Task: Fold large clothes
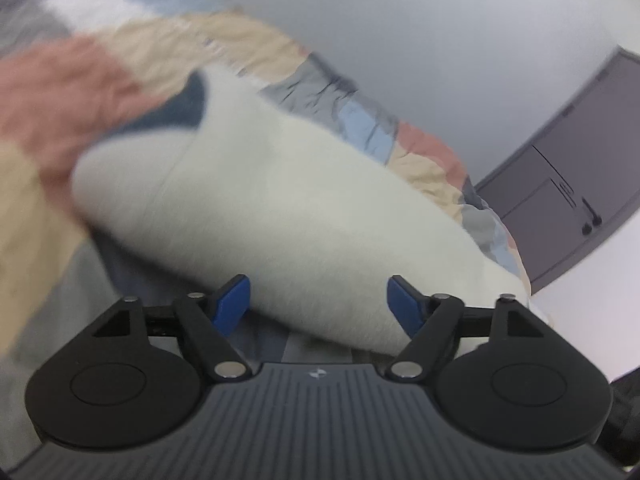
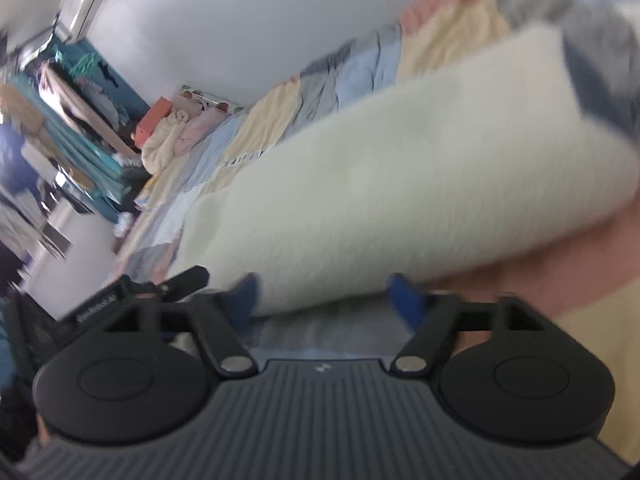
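Note:
A cream knit garment (image 1: 280,200) with a dark blue patch (image 1: 180,108) at its far end lies folded in a long shape on a patchwork bedspread (image 1: 80,92). My left gripper (image 1: 319,304) stands open just short of the garment's near edge, its blue pads wide apart and clear of the cloth. In the right wrist view the same cream garment (image 2: 400,180) stretches across the bedspread (image 2: 264,120). My right gripper (image 2: 326,300) is open at its near edge, blue pads apart with nothing pinched. Both views are blurred.
A white wall (image 1: 440,40) and a grey cabinet door (image 1: 580,160) lie beyond the bed's far side. In the right wrist view, a heap of pale bedding (image 2: 168,136), an orange box (image 2: 154,120) and teal shelving (image 2: 80,112) crowd the far left.

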Motion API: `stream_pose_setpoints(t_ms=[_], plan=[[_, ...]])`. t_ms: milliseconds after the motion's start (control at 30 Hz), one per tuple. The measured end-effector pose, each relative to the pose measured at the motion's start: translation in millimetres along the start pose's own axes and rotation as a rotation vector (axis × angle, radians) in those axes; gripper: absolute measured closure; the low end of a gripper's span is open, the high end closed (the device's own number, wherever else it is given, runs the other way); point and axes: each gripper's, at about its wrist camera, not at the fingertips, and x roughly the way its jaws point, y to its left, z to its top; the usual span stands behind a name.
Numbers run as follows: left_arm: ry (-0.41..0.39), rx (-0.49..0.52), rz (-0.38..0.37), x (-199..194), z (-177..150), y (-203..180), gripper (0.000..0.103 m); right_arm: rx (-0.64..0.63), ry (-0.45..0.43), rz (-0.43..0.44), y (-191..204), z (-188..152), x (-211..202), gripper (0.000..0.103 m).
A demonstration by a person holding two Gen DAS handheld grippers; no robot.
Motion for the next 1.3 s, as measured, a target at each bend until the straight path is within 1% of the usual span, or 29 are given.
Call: stream_pose_setpoints(t_ms=[33,133,200,233,300,367,433,467,567,633,733,833,900,933,967,1000,1100,1133,1167,1200,1267,1300], plan=[[0.018,-0.045,-0.016,2,-1,6,0.021,0.032,0.013,0.014,-3,-1,4,0.008],[0.066,-0.174,-0.090,10,-1,22,0.020,0.087,0.053,0.026,-6,-4,14,0.007],[0.067,-0.253,-0.104,15,-1,33,0.017,0.150,0.058,0.060,-12,-4,20,0.005],[0.066,-0.287,-0.108,18,0,38,0.016,0.186,0.063,0.079,-15,-5,23,0.000],[0.072,-0.352,-0.119,25,0,48,0.016,0.277,0.072,0.109,-25,-5,31,0.000],[0.082,-0.442,-0.145,32,-2,61,0.016,0.370,0.080,0.119,-38,-5,42,0.000],[0.079,-0.519,-0.174,38,-4,72,0.016,0.430,0.073,0.114,-48,-4,51,0.000],[0.066,-0.559,-0.190,40,-5,78,0.016,0.449,0.071,0.115,-51,-3,55,0.000],[0.023,-0.617,-0.224,42,-3,88,0.017,0.503,0.035,0.138,-59,1,61,0.000],[-0.009,-0.648,-0.248,41,-1,93,0.018,0.524,-0.017,0.139,-61,5,59,0.000],[-0.033,-0.699,-0.277,37,-4,99,0.018,0.558,-0.094,0.077,-66,11,48,0.000],[-0.043,-0.694,-0.261,36,-5,99,0.018,0.630,-0.155,0.044,-78,10,34,0.000],[-0.060,-0.676,-0.239,36,-3,97,0.018,0.679,-0.179,0.048,-85,7,31,0.001],[-0.062,-0.662,-0.216,37,-3,94,0.021,0.692,-0.177,0.054,-86,7,32,0.001],[-0.056,-0.643,-0.185,36,-1,90,0.025,0.693,-0.170,0.052,-86,7,37,0.000],[-0.056,-0.629,-0.166,38,1,89,0.026,0.686,-0.167,0.050,-85,8,41,0.000],[-0.061,-0.610,-0.149,37,1,88,0.035,0.668,-0.171,0.041,-84,11,48,0.000],[-0.061,-0.610,-0.148,36,1,89,0.039,0.664,-0.172,0.036,-85,12,50,0.001],[-0.062,-0.610,-0.149,37,2,89,0.044,0.659,-0.166,0.020,-88,15,50,0.009],[-0.064,-0.603,-0.149,34,3,89,0.046,0.654,-0.151,-0.003,-89,17,49,0.013],[-0.077,-0.553,-0.151,27,6,84,0.053,0.651,-0.152,-0.004,-91,18,44,0.025],[-0.083,-0.542,-0.156,26,7,83,0.054,0.643,-0.158,-0.003,-90,19,41,0.028]])
